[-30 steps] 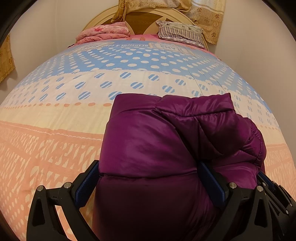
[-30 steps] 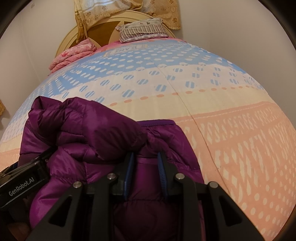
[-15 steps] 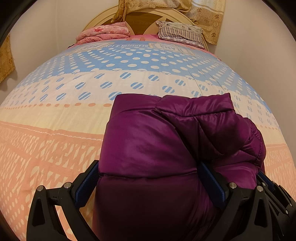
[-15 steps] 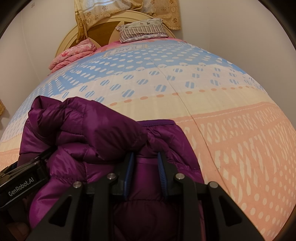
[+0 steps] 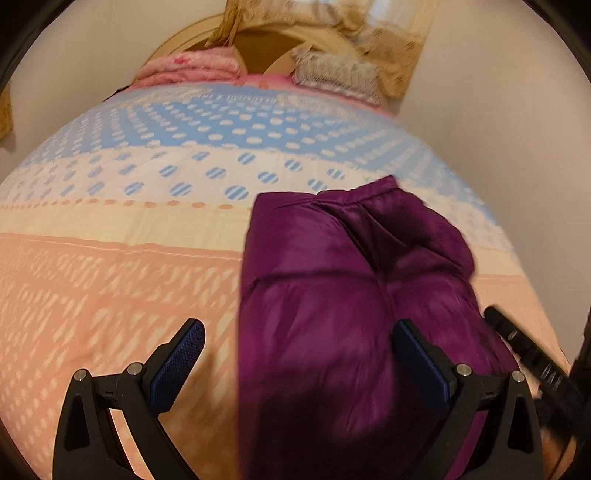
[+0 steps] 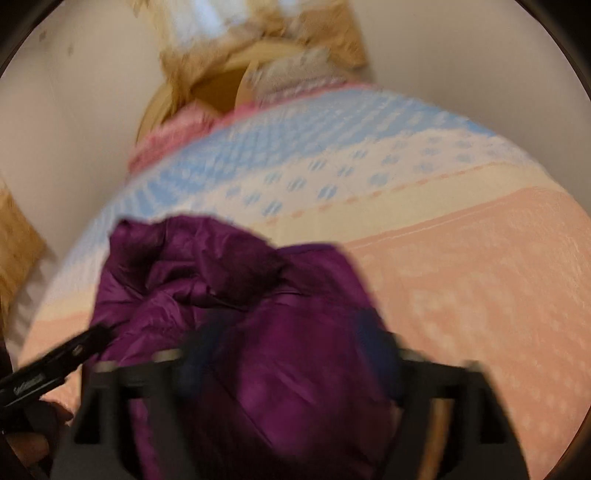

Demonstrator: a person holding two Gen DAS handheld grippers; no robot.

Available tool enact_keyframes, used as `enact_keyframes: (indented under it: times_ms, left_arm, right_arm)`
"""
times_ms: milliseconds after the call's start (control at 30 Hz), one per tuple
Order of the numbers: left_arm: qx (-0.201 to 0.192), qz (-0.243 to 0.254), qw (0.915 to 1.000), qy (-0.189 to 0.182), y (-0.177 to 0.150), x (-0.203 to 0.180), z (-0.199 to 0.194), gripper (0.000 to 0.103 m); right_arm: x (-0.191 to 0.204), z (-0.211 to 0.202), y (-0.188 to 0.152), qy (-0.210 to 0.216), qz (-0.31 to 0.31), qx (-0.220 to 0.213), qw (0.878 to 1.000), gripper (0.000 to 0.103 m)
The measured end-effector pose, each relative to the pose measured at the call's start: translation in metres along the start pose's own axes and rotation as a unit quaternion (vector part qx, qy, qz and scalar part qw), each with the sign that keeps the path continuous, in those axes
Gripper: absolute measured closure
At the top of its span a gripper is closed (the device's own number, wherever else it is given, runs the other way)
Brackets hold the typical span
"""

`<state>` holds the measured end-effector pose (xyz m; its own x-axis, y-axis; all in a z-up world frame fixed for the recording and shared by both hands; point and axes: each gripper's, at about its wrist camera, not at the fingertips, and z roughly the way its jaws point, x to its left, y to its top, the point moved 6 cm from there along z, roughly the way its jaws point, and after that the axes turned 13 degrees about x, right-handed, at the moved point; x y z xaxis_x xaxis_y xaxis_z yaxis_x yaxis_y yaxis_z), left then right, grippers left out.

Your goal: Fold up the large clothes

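A purple puffer jacket (image 5: 332, 280) lies folded in a bundle on the patterned bedspread (image 5: 110, 280). My left gripper (image 5: 299, 350) is open wide: its left finger (image 5: 177, 354) hangs over bare bedspread, clear of the jacket, and its right finger (image 5: 417, 354) is over the fabric. In the blurred right wrist view the purple jacket (image 6: 258, 325) lies under my right gripper (image 6: 284, 332), whose jaws are opening wide with the jacket's near end between them, not pinched. Each gripper shows at the edge of the other's view.
The bed runs back to a wooden headboard (image 5: 266, 48) with a pink folded quilt (image 5: 192, 66) and a striped pillow (image 5: 336, 74). Pale walls flank the bed on both sides. A gold curtain (image 5: 388, 33) hangs behind the headboard.
Both grippers have let go of the jacket and pulled back and up. The right jaws went from a narrow pinch to wide. The jacket bundle now lies lower and flatter on the bed.
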<state>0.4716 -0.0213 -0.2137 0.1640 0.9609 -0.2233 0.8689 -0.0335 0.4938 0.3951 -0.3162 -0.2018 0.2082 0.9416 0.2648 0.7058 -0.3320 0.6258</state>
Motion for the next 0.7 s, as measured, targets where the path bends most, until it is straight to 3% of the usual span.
enact_keyframes:
  times_ms: [67,167,300,467,567,633,700]
  left_arm:
    - [-0.005,0.024,0.9997,0.005,-0.011,0.002,-0.009,0.001]
    - [0.012,0.042,0.999,-0.009,-0.024,-0.001,0.001,0.001]
    - [0.012,0.039,0.9989,-0.025,-0.026,-0.004,0.011,0.001]
    - [0.03,0.032,0.9958,-0.08,-0.025,-0.009,0.028,0.001]
    - [0.035,0.035,0.9928,-0.109,-0.028,-0.013,0.032,0.002]
    - [0.03,0.052,0.9912,-0.118,-0.028,-0.021,0.03,0.008]
    - [0.022,0.071,0.9909,-0.112,-0.029,-0.03,0.026,0.022]
  right_arm:
    - [-0.009,-0.002,-0.006,-0.014,-0.006,0.011,1.0,0.011]
    - [-0.011,0.016,-0.013,0.009,-0.012,0.062,0.998,0.032]
    - [-0.012,0.026,-0.015,0.017,-0.008,0.077,0.997,0.033]
    - [-0.018,0.036,-0.021,0.056,0.006,0.087,0.995,0.032]
    - [-0.011,0.034,-0.027,0.085,-0.005,0.088,0.992,0.048]
    - [-0.006,0.035,-0.029,0.101,-0.008,0.094,0.99,0.052]
    - [-0.006,0.035,-0.03,0.129,-0.001,0.098,0.987,0.066]
